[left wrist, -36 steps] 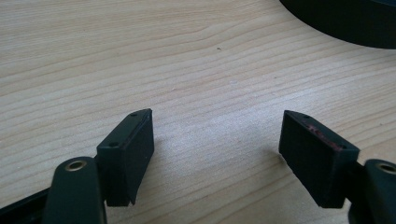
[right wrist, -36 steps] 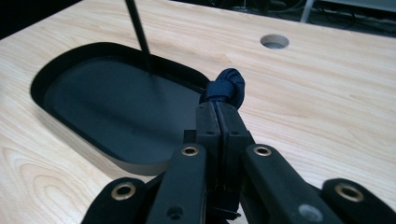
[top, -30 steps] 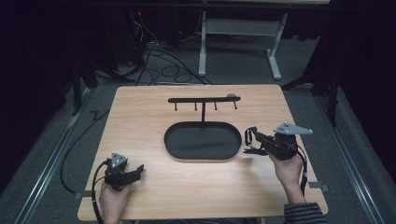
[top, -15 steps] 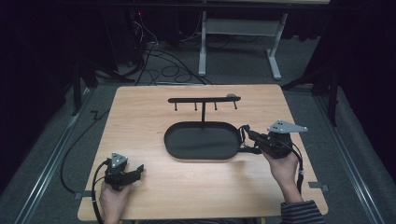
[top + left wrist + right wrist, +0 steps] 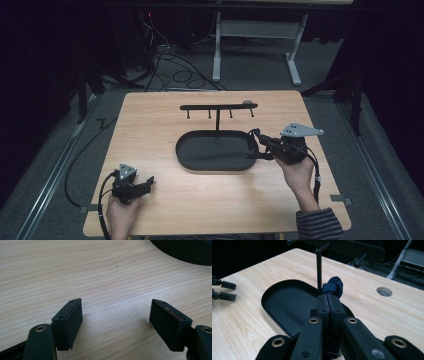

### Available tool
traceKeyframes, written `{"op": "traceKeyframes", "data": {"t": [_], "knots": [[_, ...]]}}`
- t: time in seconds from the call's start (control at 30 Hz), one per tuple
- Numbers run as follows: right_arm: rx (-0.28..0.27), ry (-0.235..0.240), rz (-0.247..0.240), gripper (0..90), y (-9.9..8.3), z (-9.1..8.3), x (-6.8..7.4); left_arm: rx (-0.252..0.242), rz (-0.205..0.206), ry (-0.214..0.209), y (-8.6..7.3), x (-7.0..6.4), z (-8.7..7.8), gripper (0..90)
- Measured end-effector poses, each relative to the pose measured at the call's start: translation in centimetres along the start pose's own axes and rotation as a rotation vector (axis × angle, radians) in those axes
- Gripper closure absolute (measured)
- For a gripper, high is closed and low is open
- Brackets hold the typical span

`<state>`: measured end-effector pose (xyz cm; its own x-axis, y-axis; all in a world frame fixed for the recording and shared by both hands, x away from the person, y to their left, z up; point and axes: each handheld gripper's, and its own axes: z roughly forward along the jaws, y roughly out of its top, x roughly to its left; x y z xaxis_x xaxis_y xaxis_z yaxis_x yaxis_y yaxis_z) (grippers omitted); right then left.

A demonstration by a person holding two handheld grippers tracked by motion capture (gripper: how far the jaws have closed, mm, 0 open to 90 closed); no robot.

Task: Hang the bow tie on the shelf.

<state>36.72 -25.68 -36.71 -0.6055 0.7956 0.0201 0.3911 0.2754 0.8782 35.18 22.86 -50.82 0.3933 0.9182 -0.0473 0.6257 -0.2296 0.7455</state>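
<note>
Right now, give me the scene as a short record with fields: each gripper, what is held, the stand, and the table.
right gripper: shut on a dark blue looped band, over the right end of the tray
left gripper: open, holding nothing, low over the table near its front left corner
stand: black oval tray with an upright post and a hook bar on top; nothing hangs on the hooks
table: light wood, with a round hole near its far edge

R gripper (image 5: 254, 145) + band (image 5: 332, 286) nearer tray (image 5: 190, 162)
</note>
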Motion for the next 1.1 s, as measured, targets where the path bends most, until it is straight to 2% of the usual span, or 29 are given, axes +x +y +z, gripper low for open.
{"op": "traceKeyframes", "data": {"t": [0.6, 1.1], "knots": [[-0.022, 0.017, -0.005, 90.0, 2.3, 1.1, -0.6, 0.001, -0.001, -0.003, 0.0, 0.0, 0.0, 26.9], [-0.02, 0.01, -0.009, 90.0, 3.8, 2.1, -1.0, 0.0, -0.001, -0.003, 0.0, 0.0, 0.0, 27.0]]}}
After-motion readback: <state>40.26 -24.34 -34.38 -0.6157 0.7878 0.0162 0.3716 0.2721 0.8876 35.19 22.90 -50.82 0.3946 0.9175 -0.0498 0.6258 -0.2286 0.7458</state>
